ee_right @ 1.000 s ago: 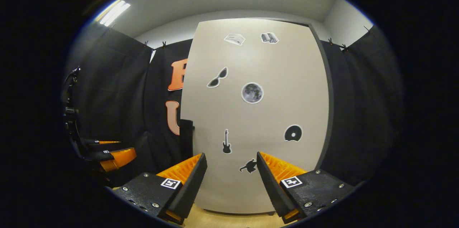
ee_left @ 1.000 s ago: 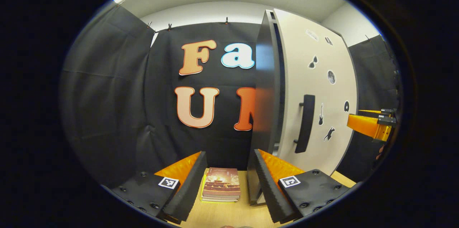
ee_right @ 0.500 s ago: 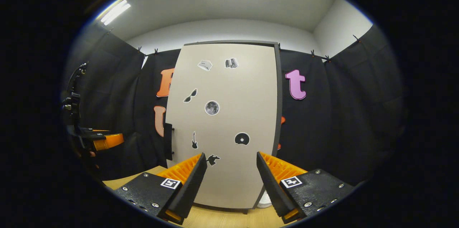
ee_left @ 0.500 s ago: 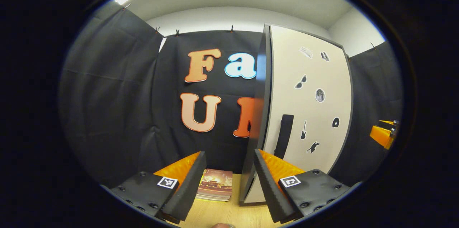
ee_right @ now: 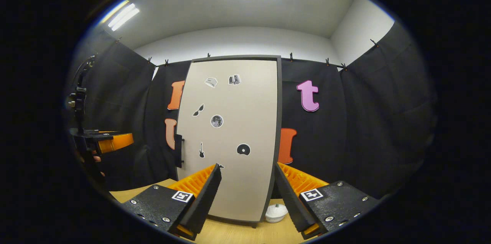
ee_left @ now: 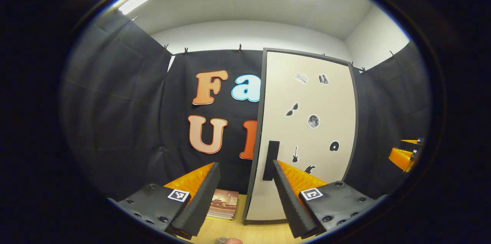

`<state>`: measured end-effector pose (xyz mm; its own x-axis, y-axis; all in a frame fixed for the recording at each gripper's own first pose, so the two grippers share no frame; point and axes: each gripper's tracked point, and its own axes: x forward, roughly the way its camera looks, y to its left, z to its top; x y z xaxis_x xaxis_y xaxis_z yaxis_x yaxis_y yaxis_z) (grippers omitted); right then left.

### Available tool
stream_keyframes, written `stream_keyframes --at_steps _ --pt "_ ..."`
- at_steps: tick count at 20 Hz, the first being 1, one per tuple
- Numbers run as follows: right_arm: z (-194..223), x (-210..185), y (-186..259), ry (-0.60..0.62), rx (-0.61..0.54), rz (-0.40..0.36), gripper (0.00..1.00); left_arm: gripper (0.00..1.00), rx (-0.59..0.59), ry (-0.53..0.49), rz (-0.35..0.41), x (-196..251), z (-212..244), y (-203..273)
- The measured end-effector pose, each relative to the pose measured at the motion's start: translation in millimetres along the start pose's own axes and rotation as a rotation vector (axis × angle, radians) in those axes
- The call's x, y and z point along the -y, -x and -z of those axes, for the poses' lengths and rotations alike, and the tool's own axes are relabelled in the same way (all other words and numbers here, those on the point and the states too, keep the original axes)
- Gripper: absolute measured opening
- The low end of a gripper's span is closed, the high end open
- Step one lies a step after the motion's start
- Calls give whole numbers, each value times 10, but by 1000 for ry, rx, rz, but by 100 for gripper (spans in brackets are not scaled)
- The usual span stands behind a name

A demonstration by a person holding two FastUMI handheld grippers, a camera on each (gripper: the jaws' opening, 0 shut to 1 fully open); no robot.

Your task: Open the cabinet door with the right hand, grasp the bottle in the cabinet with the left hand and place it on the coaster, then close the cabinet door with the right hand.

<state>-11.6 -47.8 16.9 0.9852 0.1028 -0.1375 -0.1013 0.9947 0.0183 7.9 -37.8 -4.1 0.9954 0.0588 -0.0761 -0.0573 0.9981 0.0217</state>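
The left gripper (ee_left: 244, 194) stood with its two fingers spread apart and nothing between them, held low over the wooden tabletop (ee_left: 245, 232). Beyond its left finger (ee_left: 199, 201) a small stack of books (ee_left: 223, 208) lay flat on the tabletop beside the cabinet. Directly ahead rose the cabinet door (ee_left: 307, 136), pale, dark-edged and upright, lying flush against the cabinet; its dark vertical handle (ee_left: 271, 160) sat near the left edge, just above the right finger. Small dark stickers were scattered over the door face, among them a pair of sunglasses, a moon, a guitar and a disc. At the far right of the left gripper view the other gripper was partly visible.

The right gripper (ee_right: 245, 198) likewise had its fingers parted and empty, well apart from the door. In the right gripper view the cabinet door (ee_right: 234, 136) stood square to the camera, its handle (ee_right: 178, 151) projecting at the left edge. A small white rounded object (ee_right: 276, 212) rested on the tabletop (ee_right: 234, 234) at the foot of the door's right edge; what it was cannot be told. At the far left the left gripper (ee_right: 109, 142) appeared, with part of a hand (ee_right: 96, 158) below it. The bottle and coaster cannot be placed from these views.
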Motion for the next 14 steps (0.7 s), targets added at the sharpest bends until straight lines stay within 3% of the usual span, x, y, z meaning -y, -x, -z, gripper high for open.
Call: stream_keyframes --at_steps 9,14 --pt "93 205 265 2 -1 -40 87 90 29 -70 23 522 -148 321" --pt "53 165 332 6 17 -73 87 92 35 -76 5 576 -179 512"
